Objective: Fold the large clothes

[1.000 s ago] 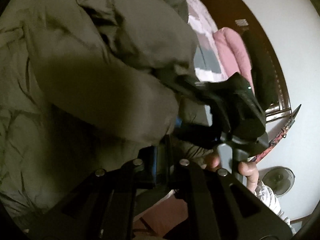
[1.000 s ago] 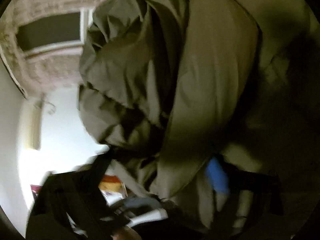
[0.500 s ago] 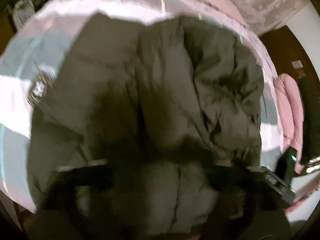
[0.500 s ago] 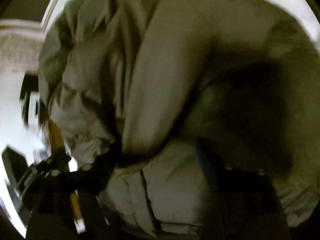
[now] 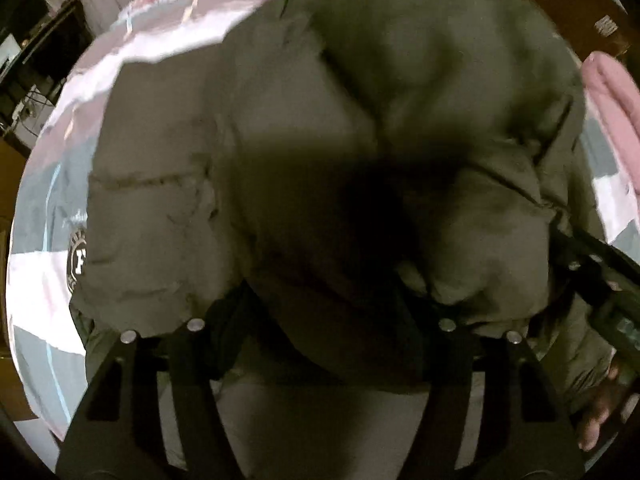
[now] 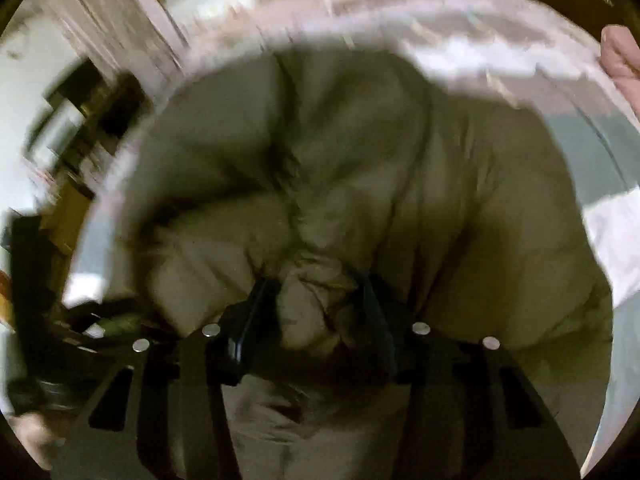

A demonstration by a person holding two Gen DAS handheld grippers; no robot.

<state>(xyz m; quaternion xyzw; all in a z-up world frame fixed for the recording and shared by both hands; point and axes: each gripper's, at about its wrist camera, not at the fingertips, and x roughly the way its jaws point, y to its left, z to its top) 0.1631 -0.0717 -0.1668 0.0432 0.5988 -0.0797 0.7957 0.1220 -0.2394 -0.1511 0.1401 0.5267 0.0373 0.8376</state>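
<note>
Since one second ago, both views have swung from a close, tilted look at bunched cloth and the room's walls to a downward look at the bed; the olive puffer jacket [image 5: 320,152], then hanging crumpled close against the cameras, now lies in a heaped mound on the bedspread [image 5: 36,272]. Left view: left gripper [image 5: 324,320] sits at the near edge of the jacket, jaws set wide, with a thick fold of the jacket bulging between them and hiding the fingertips; whether they actually pinch the cloth I cannot tell. A round white-lettered badge [image 5: 78,258] shows on the jacket's left side. Pink padded bedding [image 5: 612,96] lies far right on the bed. At the right edge the other tool and part of a hand [image 5: 600,412] are in view, blurred. Right view: right gripper [image 6: 316,304] has its jaws narrowed around a bunched wad of the olive puffer jacket [image 6: 360,168], cloth pressed between both fingers. Bedspread [image 6: 600,152], pale pink and grey checks, rings the jacket on the far and right sides. Frame is motion-blurred, left side most.
</note>
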